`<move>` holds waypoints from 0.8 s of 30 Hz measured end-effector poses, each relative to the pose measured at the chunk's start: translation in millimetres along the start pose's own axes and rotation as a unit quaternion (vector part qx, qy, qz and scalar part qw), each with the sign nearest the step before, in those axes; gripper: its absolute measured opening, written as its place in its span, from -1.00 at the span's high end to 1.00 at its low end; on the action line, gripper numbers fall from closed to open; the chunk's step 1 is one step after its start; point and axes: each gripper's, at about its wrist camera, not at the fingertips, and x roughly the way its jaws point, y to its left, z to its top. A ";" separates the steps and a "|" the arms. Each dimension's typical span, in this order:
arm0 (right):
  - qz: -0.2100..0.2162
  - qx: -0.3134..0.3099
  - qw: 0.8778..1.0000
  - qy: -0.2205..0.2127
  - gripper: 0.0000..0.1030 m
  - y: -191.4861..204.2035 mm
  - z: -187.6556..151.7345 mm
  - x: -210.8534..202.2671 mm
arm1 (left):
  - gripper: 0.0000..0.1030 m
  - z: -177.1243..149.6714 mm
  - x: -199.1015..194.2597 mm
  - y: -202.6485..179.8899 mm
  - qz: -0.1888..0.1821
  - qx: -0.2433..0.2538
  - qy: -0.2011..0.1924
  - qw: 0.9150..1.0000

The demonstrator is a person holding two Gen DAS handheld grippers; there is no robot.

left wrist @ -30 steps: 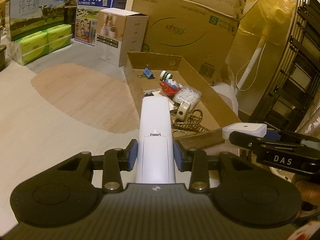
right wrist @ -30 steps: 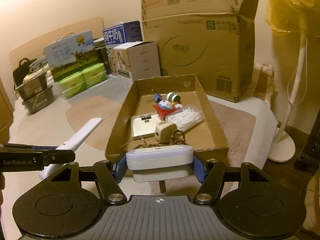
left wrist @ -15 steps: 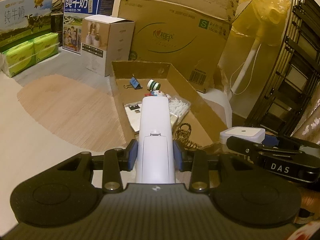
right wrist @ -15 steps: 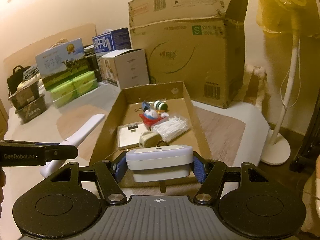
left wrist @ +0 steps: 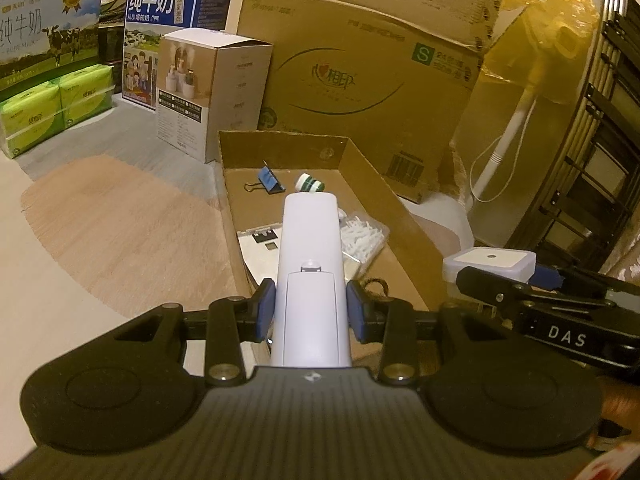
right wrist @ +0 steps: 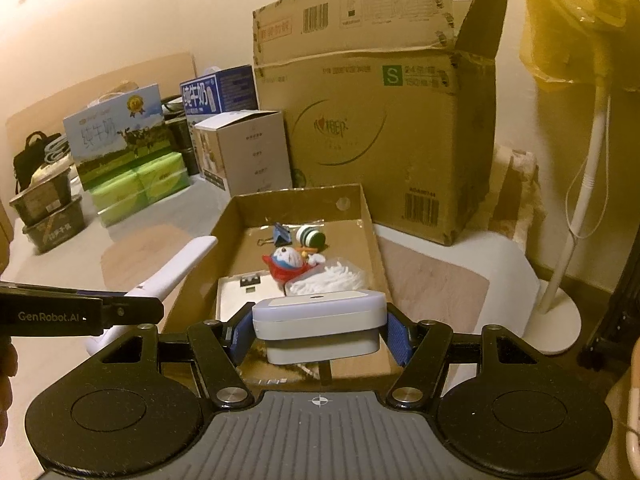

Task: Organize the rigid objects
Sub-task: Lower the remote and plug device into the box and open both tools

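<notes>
My left gripper [left wrist: 310,312] is shut on a long white remote control [left wrist: 310,264], held above the near end of the shallow open cardboard box [left wrist: 372,188]. My right gripper [right wrist: 320,330] is shut on a flat white square device [right wrist: 320,316], also above the box's near end [right wrist: 370,216]. The remote shows at the left in the right wrist view [right wrist: 172,268]; the white device shows at the right in the left wrist view [left wrist: 490,260]. In the box lie a blue binder clip [right wrist: 282,236], a green-striped roll [right wrist: 310,237], a red and white toy figure [right wrist: 288,262], a bag of white sticks [right wrist: 336,276] and a white flat card [right wrist: 240,300].
A large cardboard box [right wrist: 376,120] stands behind the shallow box. A small white carton [left wrist: 212,92], milk cartons [left wrist: 176,32] and green tissue packs [left wrist: 56,108] stand at the back left. A white fan stand [right wrist: 560,312] is at the right, a black rack [left wrist: 600,160] further right.
Both grippers have moved forward toward the shallow box with their objects still held; the box and the cartons behind it now look nearer.
</notes>
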 end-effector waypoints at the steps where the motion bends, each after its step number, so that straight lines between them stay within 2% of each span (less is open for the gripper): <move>1: 0.001 -0.002 1.000 0.000 -0.27 -1.0 2.6 4.0 | 0.34 2.3 3.8 1.0 0.001 -0.001 0.001 1.000; 24: 0.028 -0.036 0.999 0.012 -0.27 -13.8 56.9 104.3 | 0.34 58.6 92.1 18.6 0.042 -0.006 0.005 0.999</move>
